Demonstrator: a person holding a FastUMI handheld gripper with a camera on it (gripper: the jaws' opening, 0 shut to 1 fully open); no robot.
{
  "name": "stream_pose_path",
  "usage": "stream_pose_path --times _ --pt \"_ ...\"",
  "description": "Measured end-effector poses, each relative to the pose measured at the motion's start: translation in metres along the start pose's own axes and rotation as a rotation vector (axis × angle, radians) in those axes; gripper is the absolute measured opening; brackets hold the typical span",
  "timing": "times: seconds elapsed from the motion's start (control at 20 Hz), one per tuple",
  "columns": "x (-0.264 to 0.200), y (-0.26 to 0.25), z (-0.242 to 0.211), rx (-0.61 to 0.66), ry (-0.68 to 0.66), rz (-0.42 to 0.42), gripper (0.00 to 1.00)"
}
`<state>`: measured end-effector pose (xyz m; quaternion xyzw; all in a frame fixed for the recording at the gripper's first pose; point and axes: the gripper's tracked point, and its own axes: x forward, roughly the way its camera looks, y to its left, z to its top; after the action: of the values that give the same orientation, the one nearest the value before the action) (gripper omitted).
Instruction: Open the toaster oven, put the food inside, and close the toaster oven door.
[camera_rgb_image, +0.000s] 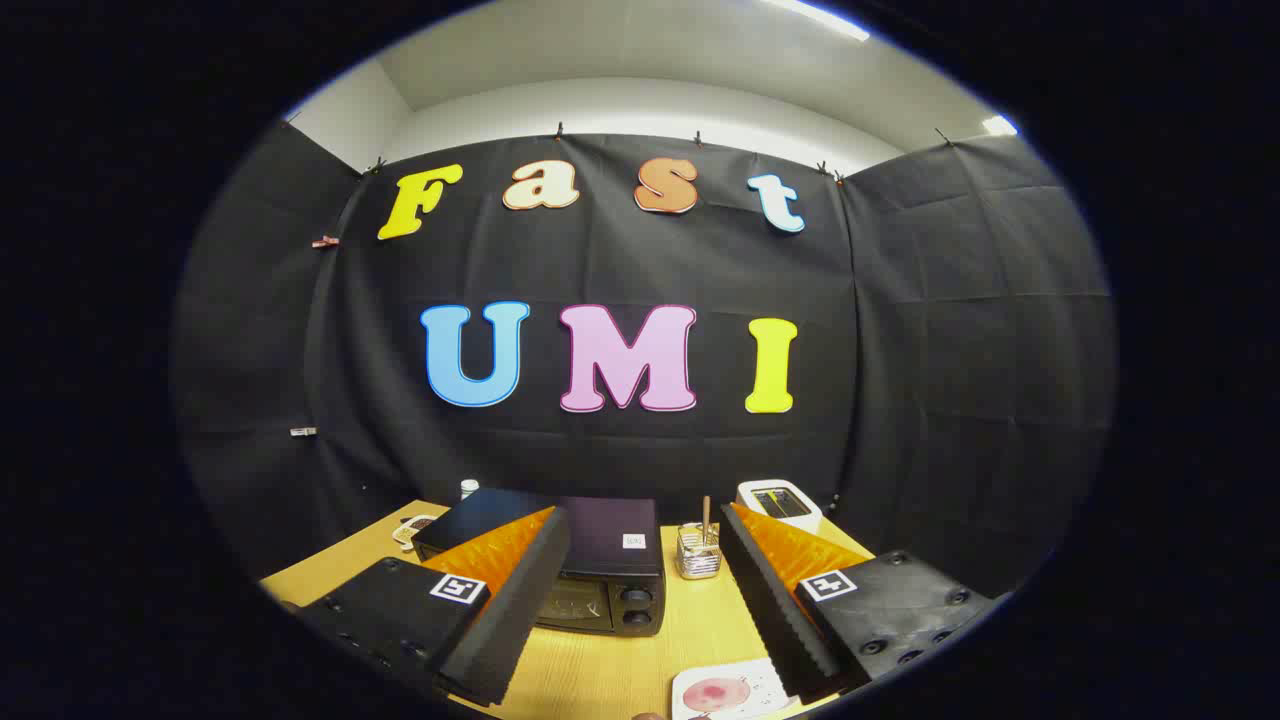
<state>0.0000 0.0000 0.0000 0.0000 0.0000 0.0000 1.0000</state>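
A black toaster oven (600, 570) stands on the wooden table (690, 620), its door closed, with two knobs on its right side. My left finger partly covers its front. A white plate (730, 690) with a pinkish piece of food (712, 694) lies near the table's front, just inside my right finger. My gripper (640, 535) hangs above the table, open wide, with nothing between the fingers. The oven sits beyond and between the fingertips, a little to the left.
A clear holder (698, 552) with a stick in it stands right of the oven. A white toaster (780, 505) sits at the back right. A small white item (412, 530) and a bottle (469, 489) lie behind the oven at left.
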Motion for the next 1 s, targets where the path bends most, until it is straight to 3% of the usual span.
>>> stream_pose_path --times 1.0 --pt "-0.017 0.004 -0.011 -0.010 0.024 0.034 0.98"
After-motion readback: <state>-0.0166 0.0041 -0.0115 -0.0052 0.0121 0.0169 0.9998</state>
